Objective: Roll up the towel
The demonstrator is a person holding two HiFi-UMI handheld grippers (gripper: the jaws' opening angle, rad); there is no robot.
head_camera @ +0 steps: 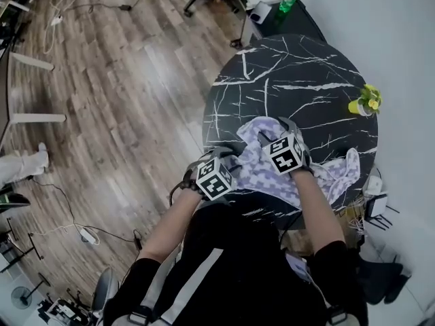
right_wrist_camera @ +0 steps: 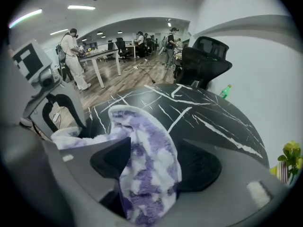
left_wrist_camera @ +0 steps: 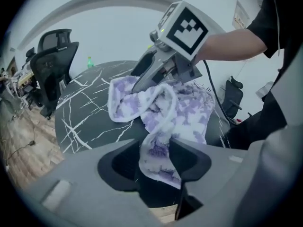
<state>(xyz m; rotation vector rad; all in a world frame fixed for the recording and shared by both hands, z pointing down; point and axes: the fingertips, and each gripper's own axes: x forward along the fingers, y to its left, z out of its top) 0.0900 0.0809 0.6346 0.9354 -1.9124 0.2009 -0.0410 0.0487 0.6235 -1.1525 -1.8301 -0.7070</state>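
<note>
Here, from overhead, the left gripper (head_camera: 233,155) and right gripper (head_camera: 284,123) point down into the towel (head_camera: 272,176), bunched beneath them on the table (head_camera: 285,66). Left gripper view: jaws clamped on a towel fold. Right gripper view: jaws apart, towel draped loosely between them.
</note>
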